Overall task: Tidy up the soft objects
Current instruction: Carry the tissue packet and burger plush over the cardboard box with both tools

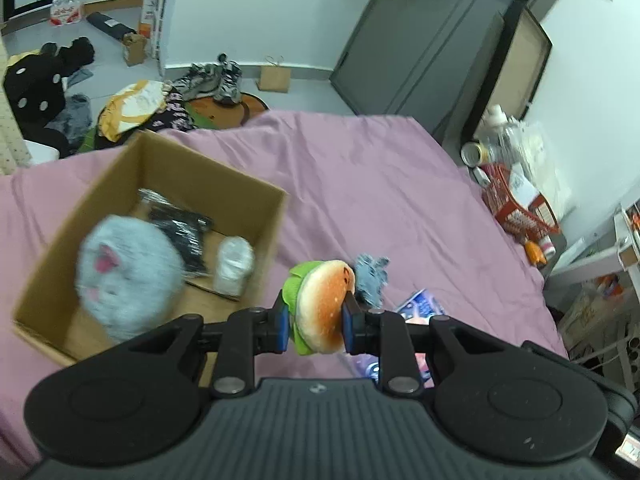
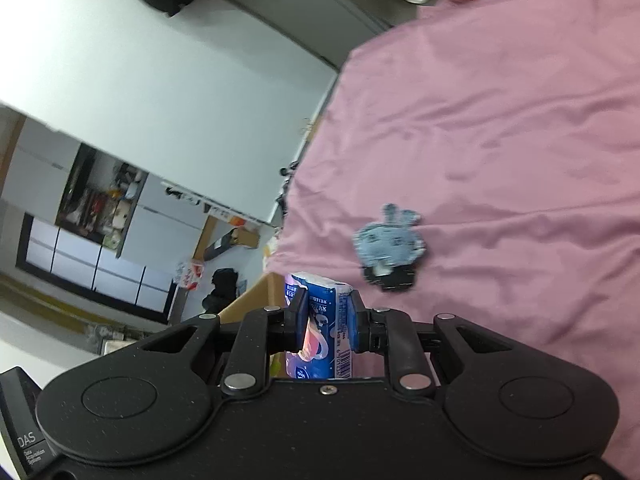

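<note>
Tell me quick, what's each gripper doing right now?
Left gripper: shut on the soft burger-shaped plush toy with green lettuce.
Right gripper: shut on the blue printed tissue pack.

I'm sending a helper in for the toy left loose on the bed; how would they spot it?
On the pink bedsheet, right of the open cardboard box, lies a small flat grey-blue fuzzy bunny toy. It has two short ears and a black base, and nothing grips it.
</note>
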Demonstrator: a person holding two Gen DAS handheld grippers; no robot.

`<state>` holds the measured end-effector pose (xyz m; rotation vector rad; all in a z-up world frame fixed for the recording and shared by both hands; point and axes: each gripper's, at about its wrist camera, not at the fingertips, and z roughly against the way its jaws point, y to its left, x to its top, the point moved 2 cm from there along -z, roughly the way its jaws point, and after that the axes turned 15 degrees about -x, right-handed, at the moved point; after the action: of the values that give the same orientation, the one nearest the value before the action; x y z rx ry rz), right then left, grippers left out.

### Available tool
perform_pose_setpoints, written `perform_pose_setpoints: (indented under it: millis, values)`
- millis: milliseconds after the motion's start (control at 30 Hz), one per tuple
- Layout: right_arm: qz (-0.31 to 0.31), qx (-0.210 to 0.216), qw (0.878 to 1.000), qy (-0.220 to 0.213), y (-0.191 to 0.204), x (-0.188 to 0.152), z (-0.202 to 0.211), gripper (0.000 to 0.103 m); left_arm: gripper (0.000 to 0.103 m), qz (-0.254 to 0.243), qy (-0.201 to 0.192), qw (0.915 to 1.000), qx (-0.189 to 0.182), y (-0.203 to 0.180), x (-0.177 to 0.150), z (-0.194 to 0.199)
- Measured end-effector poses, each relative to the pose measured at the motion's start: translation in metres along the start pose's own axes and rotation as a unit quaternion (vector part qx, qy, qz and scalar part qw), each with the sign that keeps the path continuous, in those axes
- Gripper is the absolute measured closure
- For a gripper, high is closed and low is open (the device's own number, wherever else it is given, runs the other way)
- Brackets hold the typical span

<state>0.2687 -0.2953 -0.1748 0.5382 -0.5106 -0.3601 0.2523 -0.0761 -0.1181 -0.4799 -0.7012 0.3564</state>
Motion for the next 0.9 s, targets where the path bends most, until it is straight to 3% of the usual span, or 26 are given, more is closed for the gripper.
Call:
perform_pose_setpoints:
  millis: [467, 900]
  values:
    - [0.087, 0.013, 0.996, 0.000, 0.068, -0.031, -0.003, 0.084, 0.079, 0.030, -0.013, 0.9994, 0.013, 0.059, 0.017, 0.048]
    - [0.161, -0.019, 0.987, 0.017, 0.112, -0.070, -0.024, 0.083, 0.073, 0.061, 0.022, 0.9972, 0.037, 0.115, 0.015, 0.055]
